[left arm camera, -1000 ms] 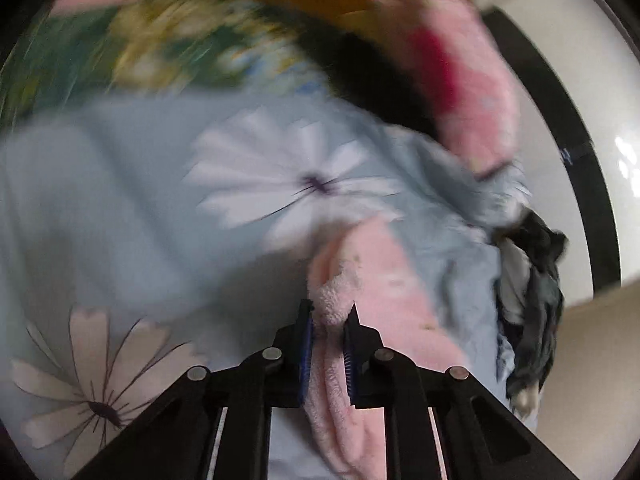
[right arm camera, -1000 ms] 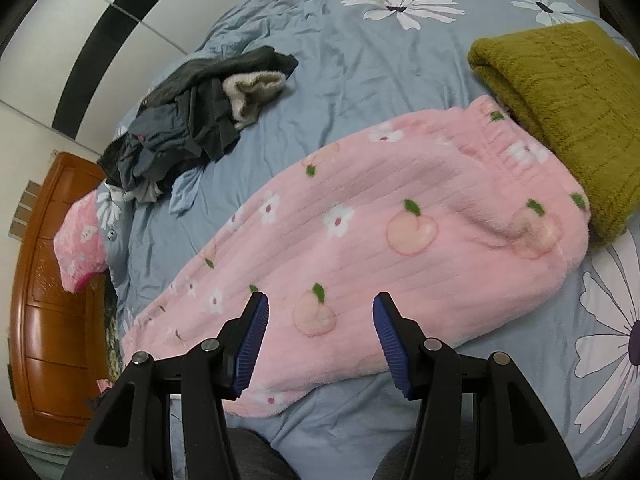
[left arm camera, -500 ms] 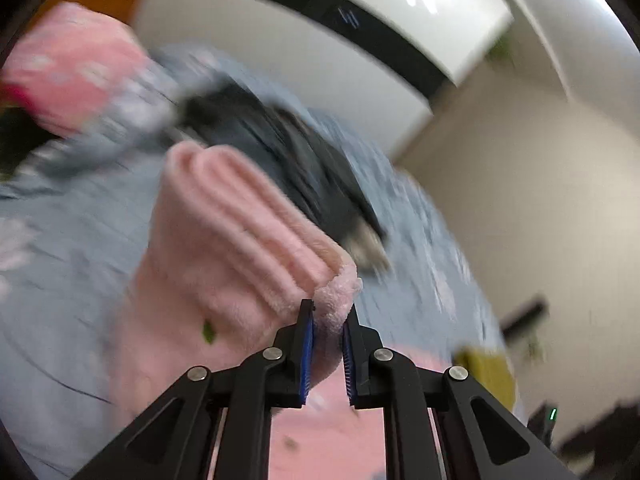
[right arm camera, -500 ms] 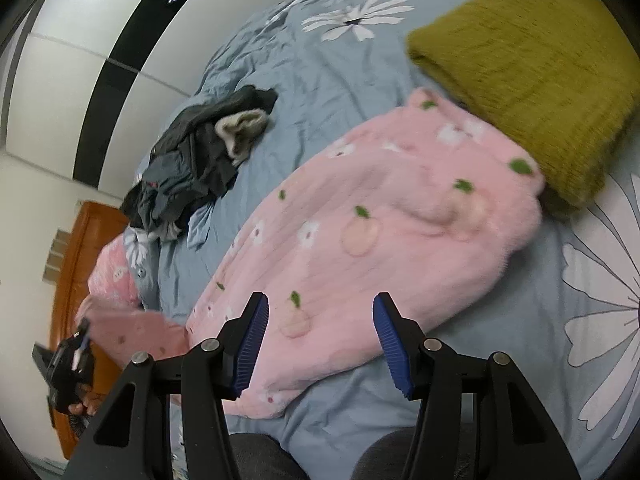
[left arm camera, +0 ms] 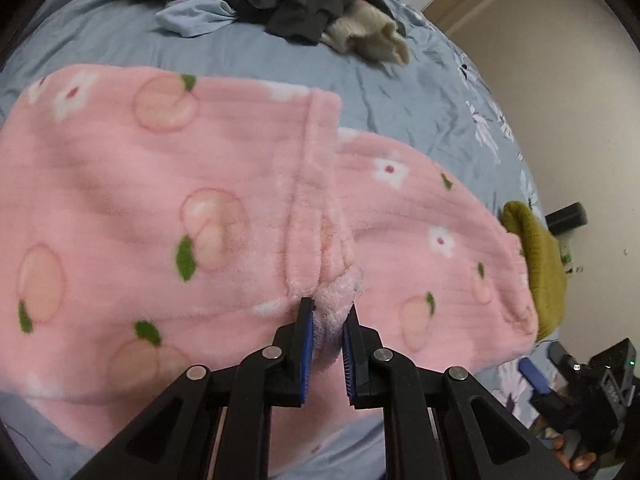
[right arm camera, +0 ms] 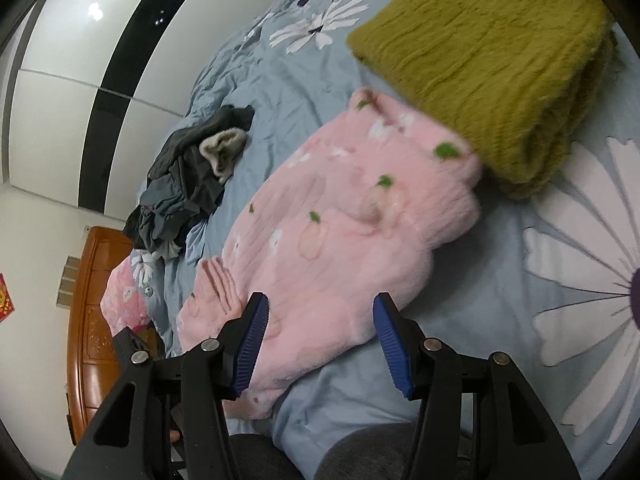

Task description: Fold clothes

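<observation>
Pink fleece pajama pants (left arm camera: 200, 208) with peach and flower prints lie on the blue bed sheet (left arm camera: 400, 92). My left gripper (left arm camera: 326, 316) is shut on the leg cuff and holds that leg folded over the rest of the pants. In the right wrist view the pants (right arm camera: 340, 240) lie across the middle, with the folded leg end at the lower left. My right gripper (right arm camera: 318, 320) is open and empty just above the pants' near edge.
A folded olive knit sweater (right arm camera: 500, 68) touches the pants' waist end. A pile of dark grey clothes (right arm camera: 192, 184) lies farther up the bed (right arm camera: 580, 260). A wooden headboard (right arm camera: 86, 320) and a pink pillow (right arm camera: 124, 296) are at the left.
My left gripper has lifted the pant leg cuff off the sheet and carried it over onto the rest of the pants. My right gripper stayed open and shifted slightly.
</observation>
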`<state>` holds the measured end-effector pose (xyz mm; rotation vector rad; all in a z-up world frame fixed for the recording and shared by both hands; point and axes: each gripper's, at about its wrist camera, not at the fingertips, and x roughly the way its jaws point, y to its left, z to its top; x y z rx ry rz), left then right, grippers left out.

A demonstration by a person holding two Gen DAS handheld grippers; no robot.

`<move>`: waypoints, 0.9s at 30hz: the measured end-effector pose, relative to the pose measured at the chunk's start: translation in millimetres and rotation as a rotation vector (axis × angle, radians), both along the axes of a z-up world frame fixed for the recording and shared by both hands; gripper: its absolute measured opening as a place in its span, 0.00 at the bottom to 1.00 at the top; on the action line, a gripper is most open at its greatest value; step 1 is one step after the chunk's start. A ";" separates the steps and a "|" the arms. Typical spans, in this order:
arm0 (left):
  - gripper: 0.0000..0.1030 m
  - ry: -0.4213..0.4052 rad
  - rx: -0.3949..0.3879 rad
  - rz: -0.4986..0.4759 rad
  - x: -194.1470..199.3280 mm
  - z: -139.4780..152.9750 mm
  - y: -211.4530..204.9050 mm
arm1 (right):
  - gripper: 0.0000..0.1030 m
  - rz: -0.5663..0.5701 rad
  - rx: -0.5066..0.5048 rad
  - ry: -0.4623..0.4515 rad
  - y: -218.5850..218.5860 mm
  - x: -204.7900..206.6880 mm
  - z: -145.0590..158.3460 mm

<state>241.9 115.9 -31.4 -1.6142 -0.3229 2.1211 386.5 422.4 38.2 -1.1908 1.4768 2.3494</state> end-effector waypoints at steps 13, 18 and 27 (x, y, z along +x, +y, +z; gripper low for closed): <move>0.47 -0.040 0.174 0.061 4.0 29.1 -58.6 | 0.54 0.330 0.000 0.006 -105.0 -99.6 -2.0; 0.53 0.009 -0.027 0.277 0.6 34.1 -150.4 | 0.54 0.382 0.022 -0.052 -132.0 -129.9 -22.1; 0.54 -0.153 -0.075 0.452 12.1 -27.1 -246.7 | 0.55 0.419 0.050 -0.135 -152.4 -168.3 -49.3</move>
